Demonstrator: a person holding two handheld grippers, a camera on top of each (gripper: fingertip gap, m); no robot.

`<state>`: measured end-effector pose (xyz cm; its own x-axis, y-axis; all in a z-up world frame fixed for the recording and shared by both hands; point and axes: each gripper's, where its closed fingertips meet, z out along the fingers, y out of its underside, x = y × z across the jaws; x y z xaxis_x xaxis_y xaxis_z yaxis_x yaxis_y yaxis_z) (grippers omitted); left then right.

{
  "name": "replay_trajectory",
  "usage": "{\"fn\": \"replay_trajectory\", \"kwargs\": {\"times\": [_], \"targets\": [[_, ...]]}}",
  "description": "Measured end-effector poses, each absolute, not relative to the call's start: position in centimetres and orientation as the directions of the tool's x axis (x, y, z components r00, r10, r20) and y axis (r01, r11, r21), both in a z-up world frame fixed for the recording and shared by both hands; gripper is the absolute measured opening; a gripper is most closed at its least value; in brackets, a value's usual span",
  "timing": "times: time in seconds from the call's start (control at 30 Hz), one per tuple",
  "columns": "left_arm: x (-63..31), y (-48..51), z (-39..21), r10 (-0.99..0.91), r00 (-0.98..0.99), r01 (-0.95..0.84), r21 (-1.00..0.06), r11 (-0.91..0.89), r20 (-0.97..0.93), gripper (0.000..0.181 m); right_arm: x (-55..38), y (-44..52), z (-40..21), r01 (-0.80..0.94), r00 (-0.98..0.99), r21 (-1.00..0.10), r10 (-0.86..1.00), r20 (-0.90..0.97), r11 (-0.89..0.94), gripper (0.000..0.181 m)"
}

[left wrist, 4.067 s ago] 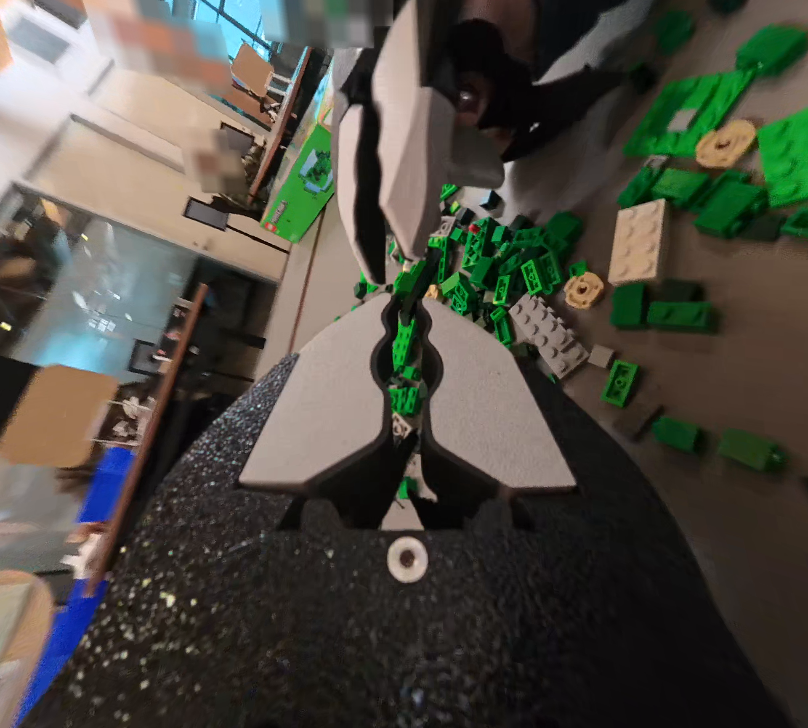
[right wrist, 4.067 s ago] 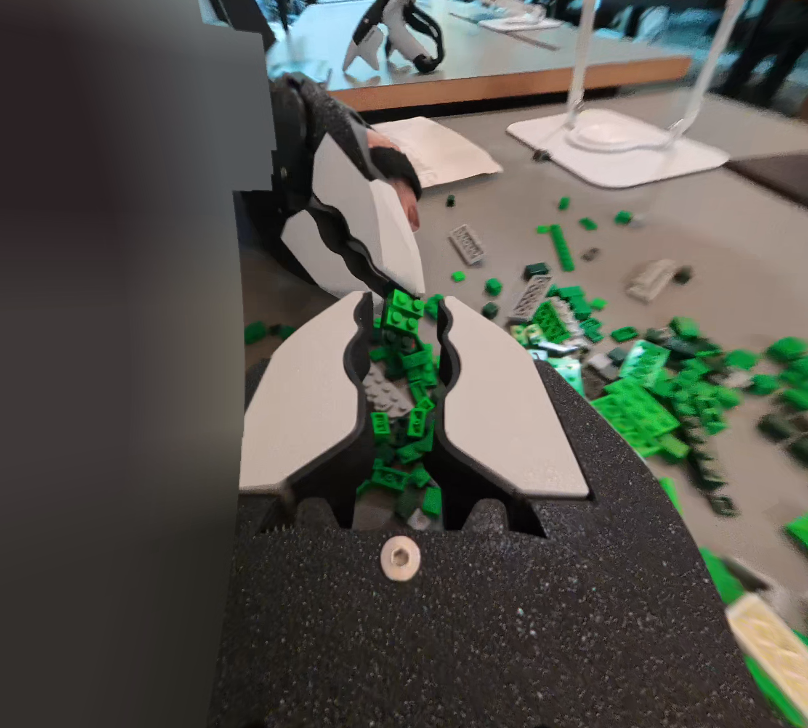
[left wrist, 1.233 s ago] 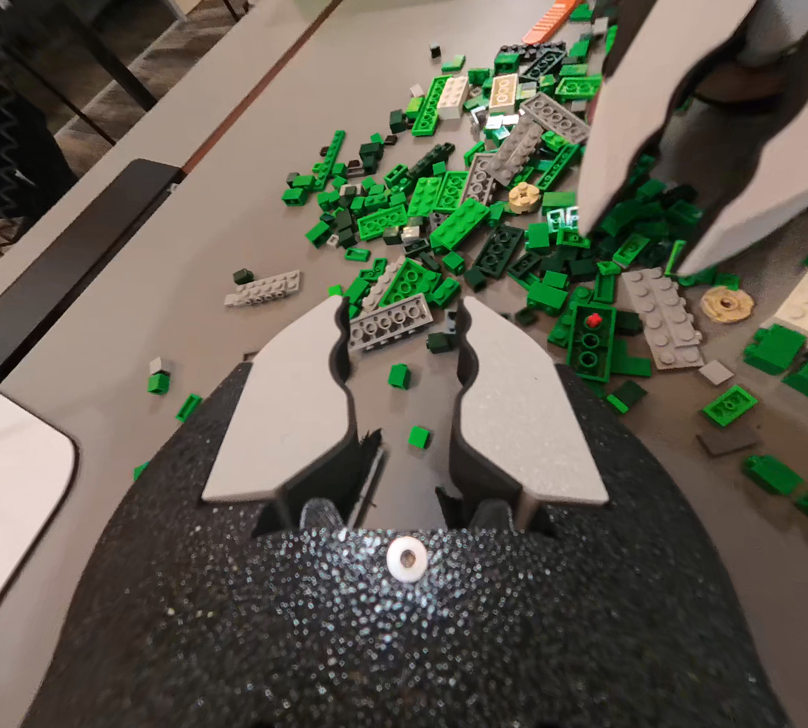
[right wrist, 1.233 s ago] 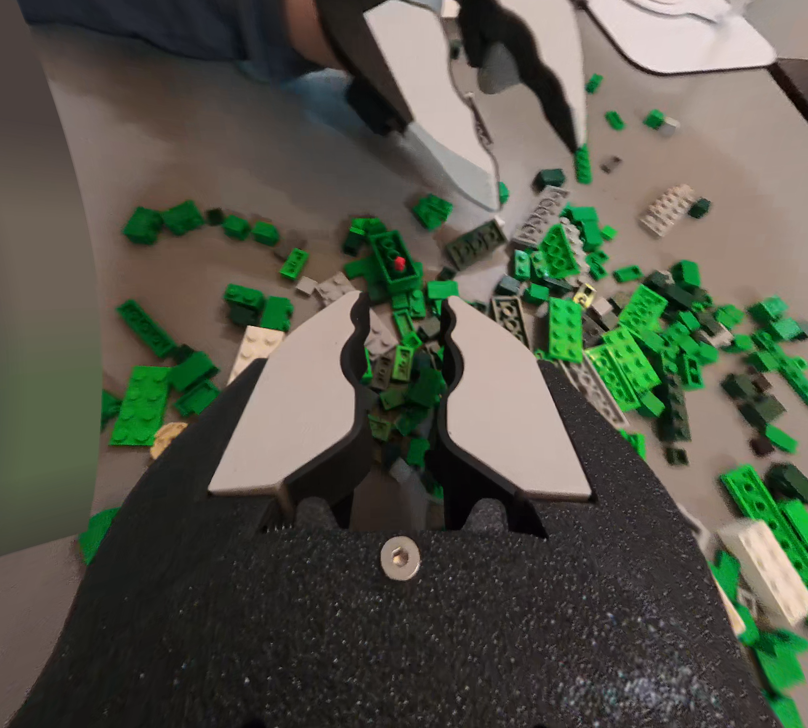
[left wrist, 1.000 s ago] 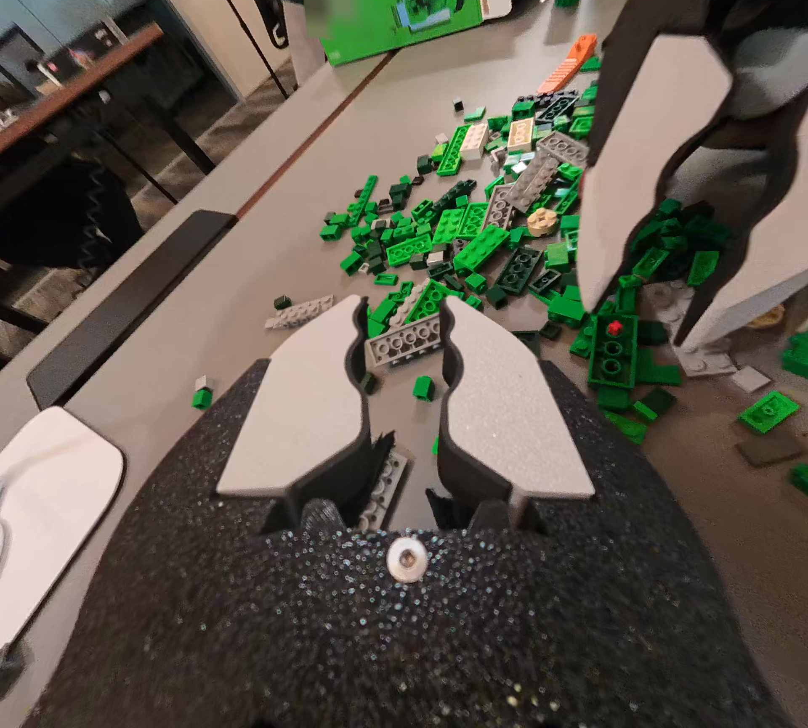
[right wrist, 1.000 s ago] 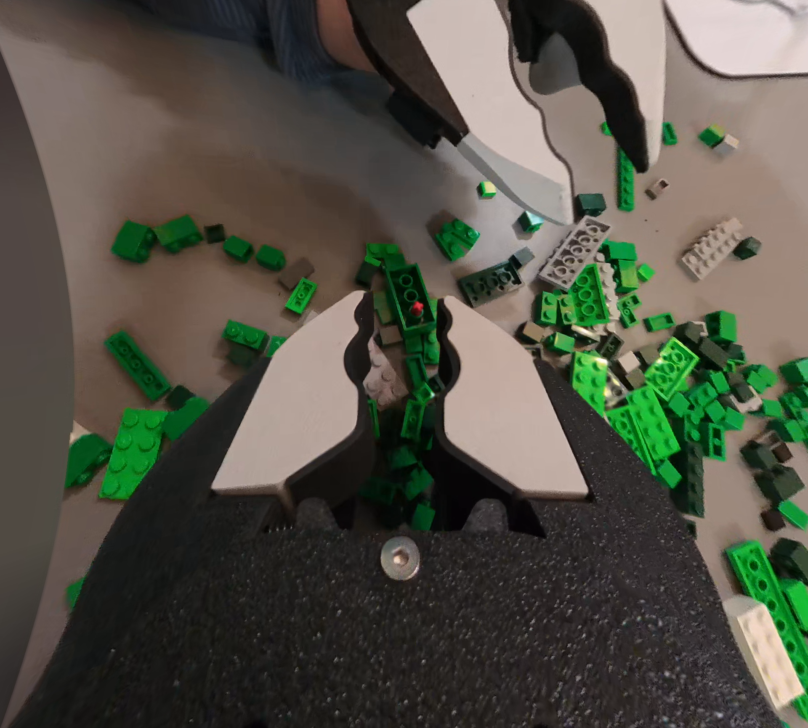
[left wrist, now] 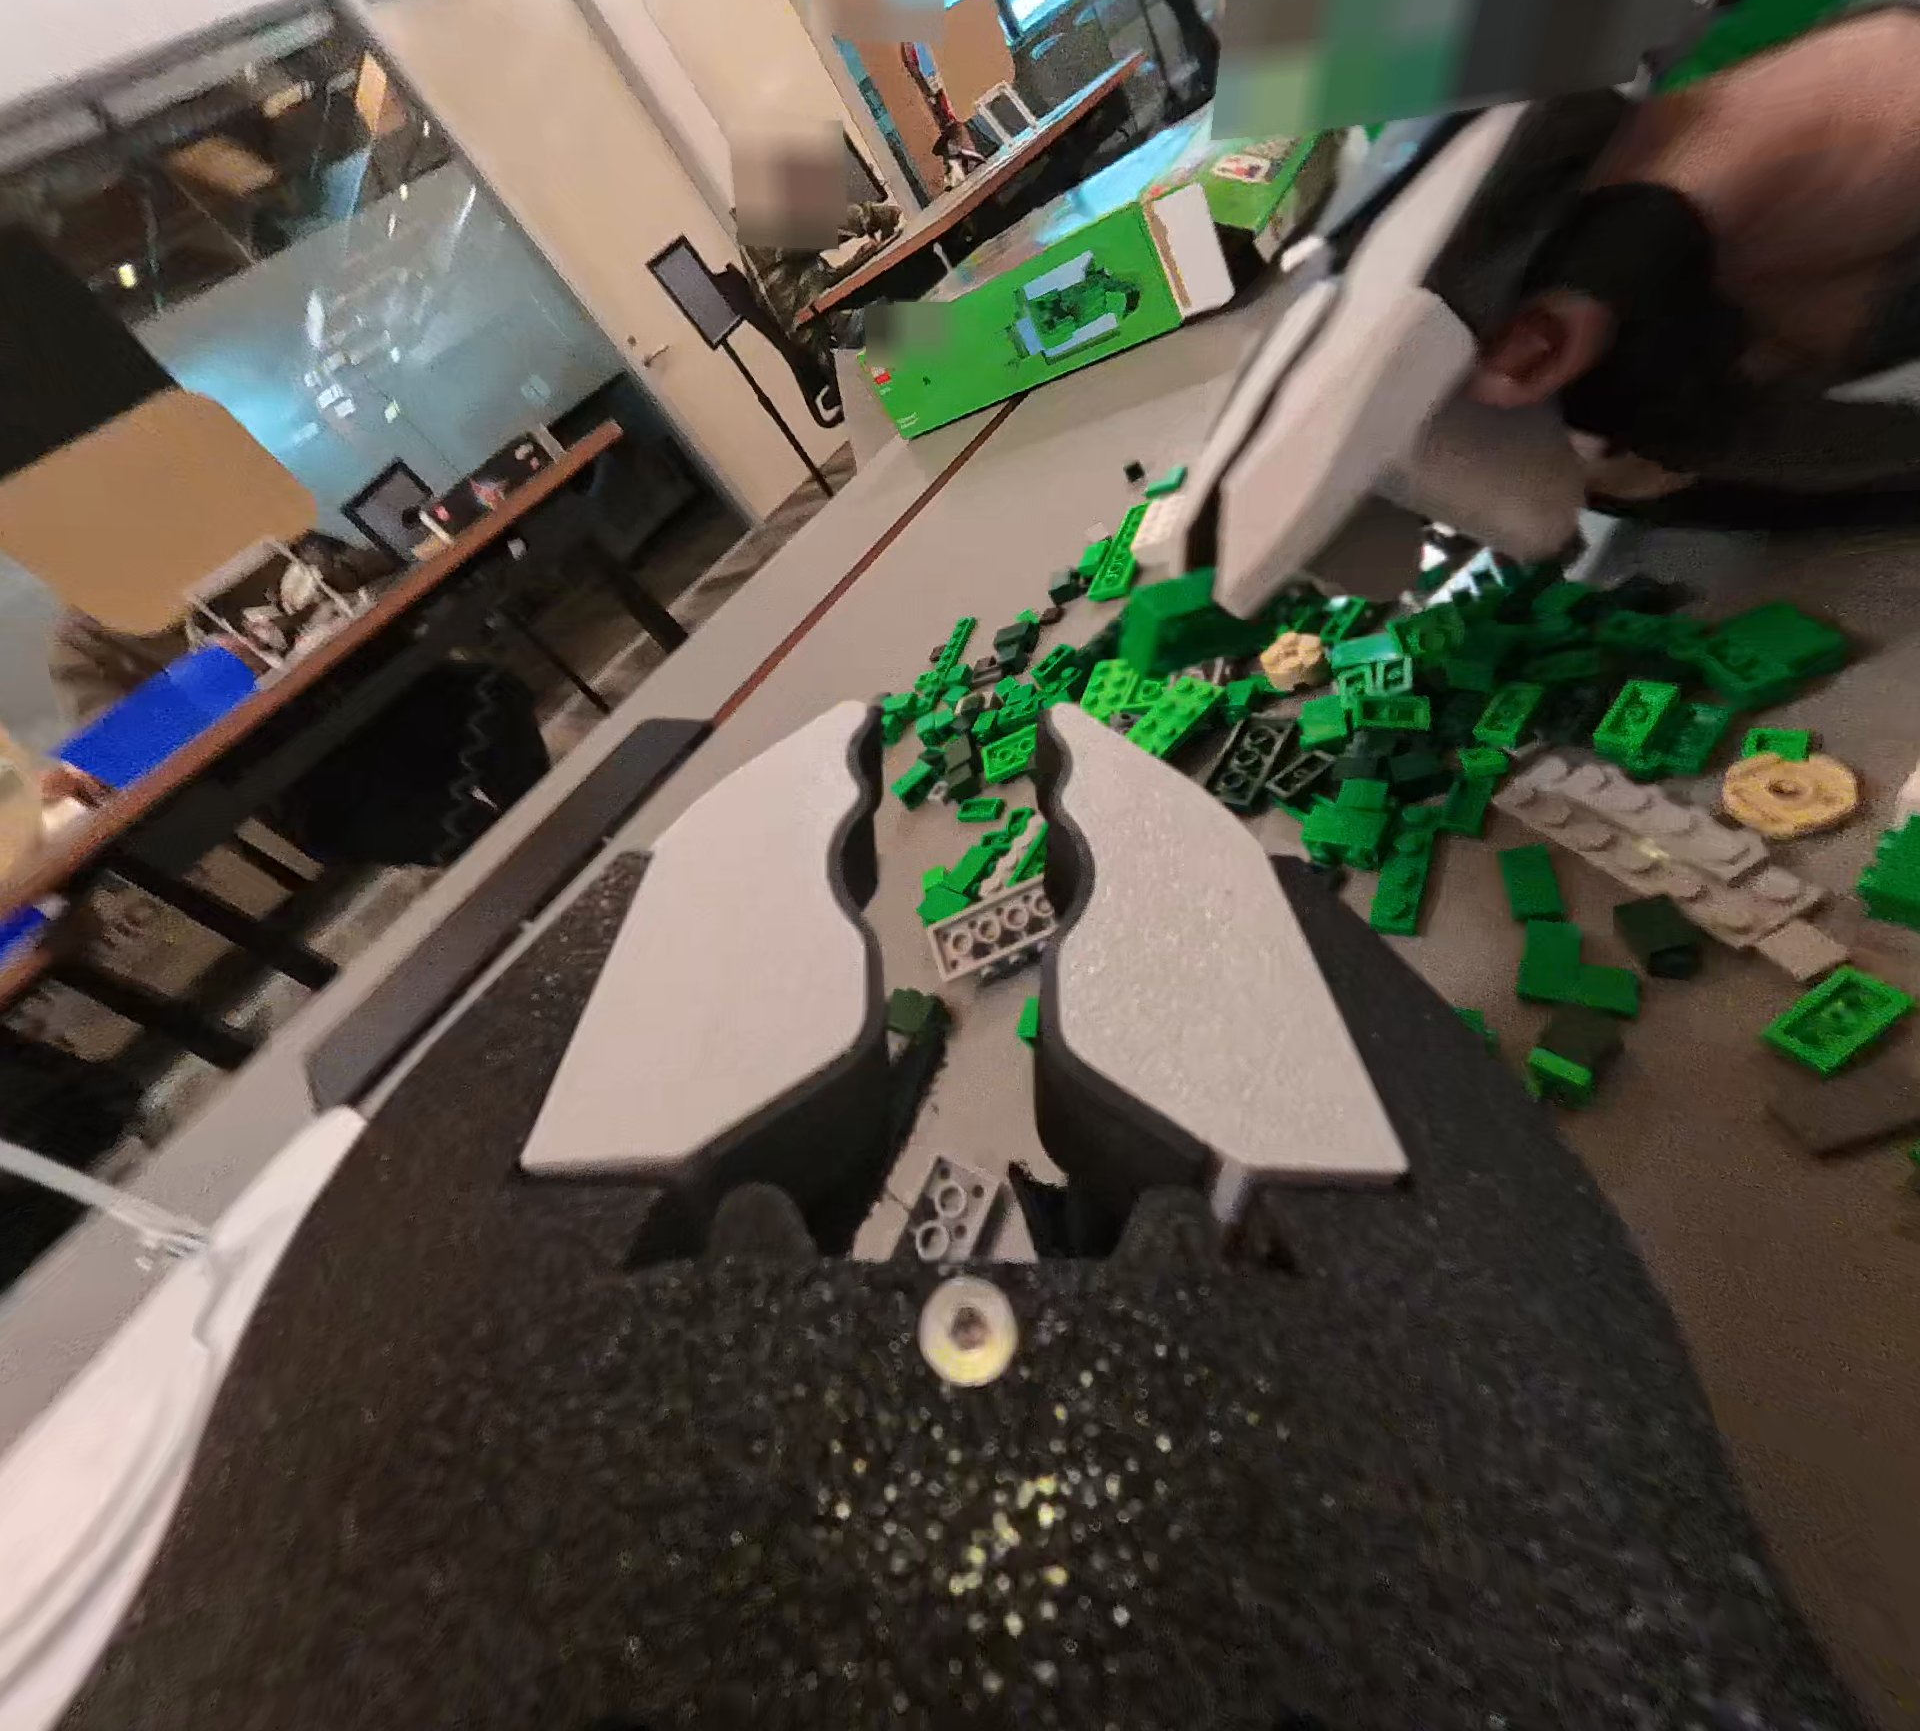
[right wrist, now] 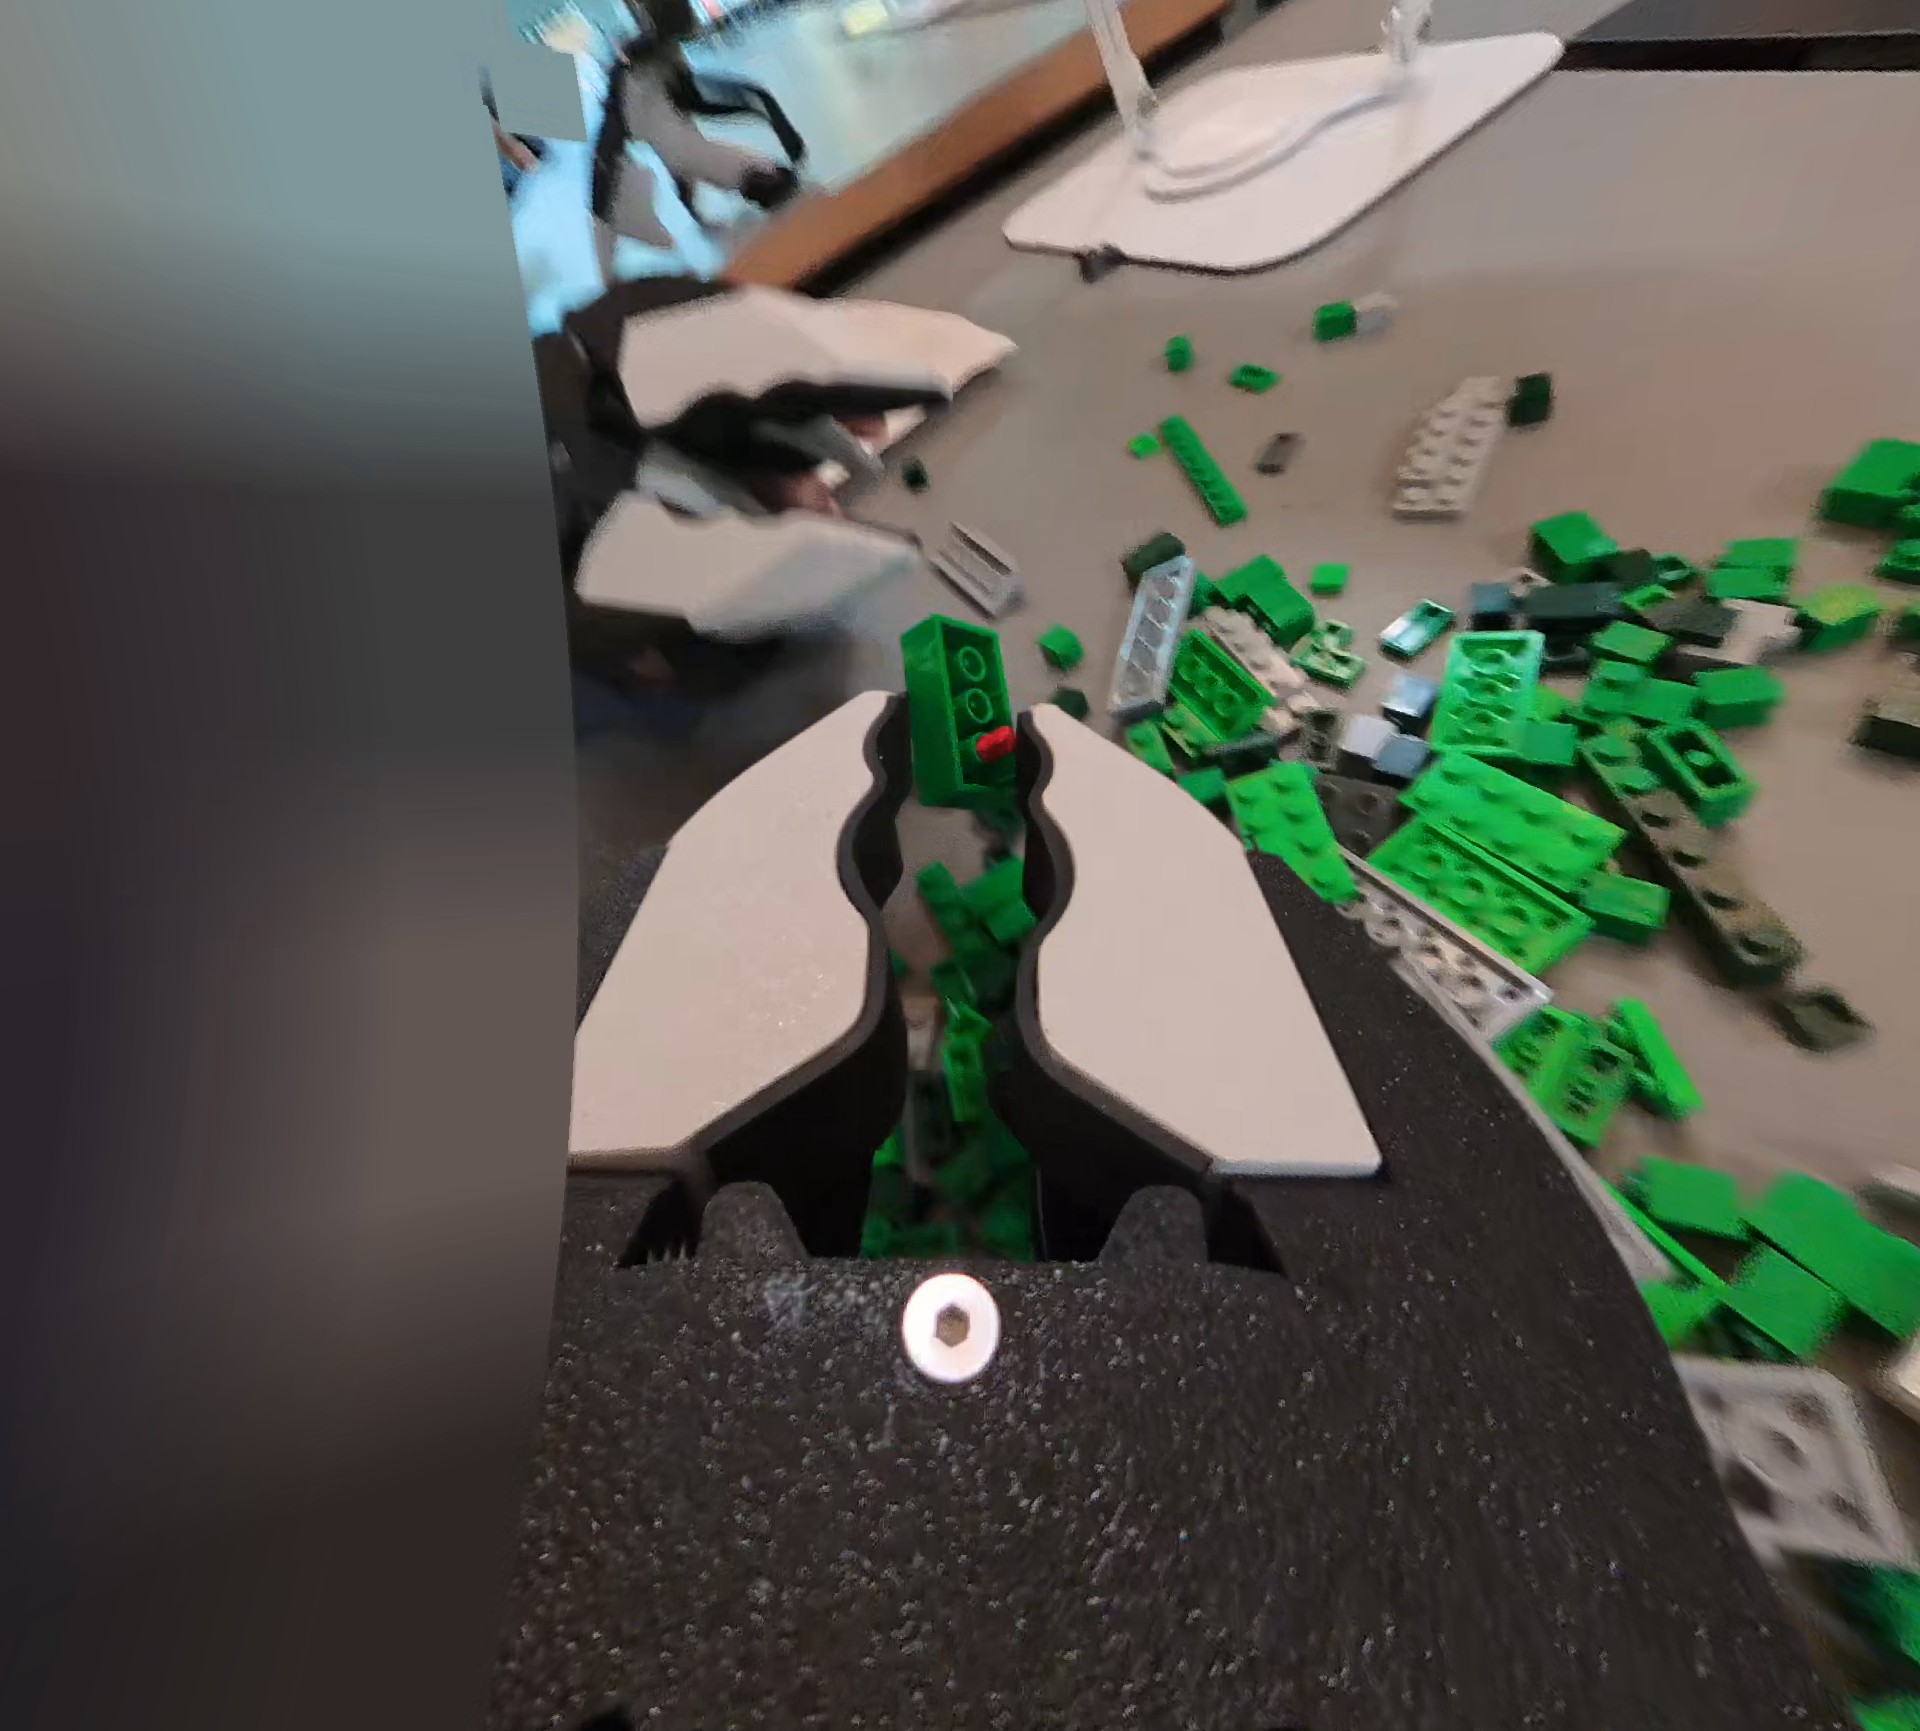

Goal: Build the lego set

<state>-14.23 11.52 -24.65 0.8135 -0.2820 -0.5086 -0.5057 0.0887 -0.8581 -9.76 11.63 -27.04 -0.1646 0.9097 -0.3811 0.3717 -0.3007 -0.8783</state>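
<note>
The right gripper (right wrist: pixel 958 720) has its jaws clamped on a green brick (right wrist: pixel 954 705), lifted off the worktop (right wrist: pixel 1558 310). The left gripper (left wrist: pixel 958 731), jaws apart and empty, hovers over the brick pile (left wrist: pixel 1351 725). Next, likely, it must pick a mating piece.

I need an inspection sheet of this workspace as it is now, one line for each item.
Surface: grey table, mostly bare at the far side.
Job's things: loose green and grey bricks scattered in a pile; green brick with a red piece held off the table.
Clutter: green box; white stand base.
Grippers: right gripper shut on the green brick; left gripper open, empty, low over the bricks.
Cables: nothing seen.
Surroundings: other tables and glass walls behind, blurred.
</note>
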Motion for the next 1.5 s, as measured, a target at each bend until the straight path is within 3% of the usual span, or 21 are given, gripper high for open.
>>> {"fn": "replay_trajectory", "kwargs": {"times": [0.03,0.2,0.3,0.47,0.6,0.93,1.07,1.2,1.33,1.5], "targets": [[-14.8,11.6,-24.5,-0.277,0.843,-0.461,-0.885,0.071,-0.461,0.027,-9.5,11.8,-27.6,0.408,-0.146,-0.878,0.932,-0.333,-0.250,0.019],[-16.6,11.9,-24.3,-0.250,0.907,-0.341,-0.940,0.036,-0.338,0.020,-8.8,12.6,-30.7,0.586,-0.092,-0.810,0.995,-0.042,0.020,0.020],[-16.7,11.8,-24.1,-0.250,0.912,-0.324,-0.945,0.046,-0.325,0.017,-8.7,12.8,-31.2,0.604,-0.101,-0.787,0.991,0.083,0.127,0.019],[-16.7,11.2,-22.9,-0.247,0.916,-0.290,-0.947,0.137,-0.316,0.011,-9.1,14.4,-29.0,0.485,-0.010,-0.858,0.982,0.191,0.172,0.031],[-17.4,11.2,-22.5,-0.240,0.935,-0.230,-0.963,0.143,-0.259,0.007,-7.6,18.3,-26.1,0.380,0.199,-0.892,0.920,0.337,0.245,0.029],[-16.7,11.2,-22.8,-0.266,0.916,-0.270,-0.952,0.142,-0.300,0.000,-1.9,25.2,-25.4,0.526,0.407,-0.794,0.730,0.550,0.305,0.016],[-16.3,11.2,-23.1,-0.284,0.905,-0.288,-0.948,0.138,-0.317,0.000,1.0,27.7,-24.9,0.561,0.477,-0.773,0.647,0.595,0.297,0.010],[-16.2,11.1,-23.0,-0.279,0.900,-0.303,-0.941,0.148,-0.334,0.000,4.4,30.0,-23.5,0.496,0.607,-0.820,0.561,0.563,0.287,0.001],[-16.6,10.2,-21.4,-0.254,0.913,-0.259,-0.935,0.242,-0.318,0.000,8.2,31.9,-21.9,0.370,0.751,-0.894,0.485,0.448,0.253,0.000],[-17.4,10.7,-21.9,-0.271,0.932,-0.191,-0.962,0.196,-0.240,0.000,10.9,32.5,-20.1,0.211,0.842,-0.943,0.441,0.310,0.258,0.000]]}}
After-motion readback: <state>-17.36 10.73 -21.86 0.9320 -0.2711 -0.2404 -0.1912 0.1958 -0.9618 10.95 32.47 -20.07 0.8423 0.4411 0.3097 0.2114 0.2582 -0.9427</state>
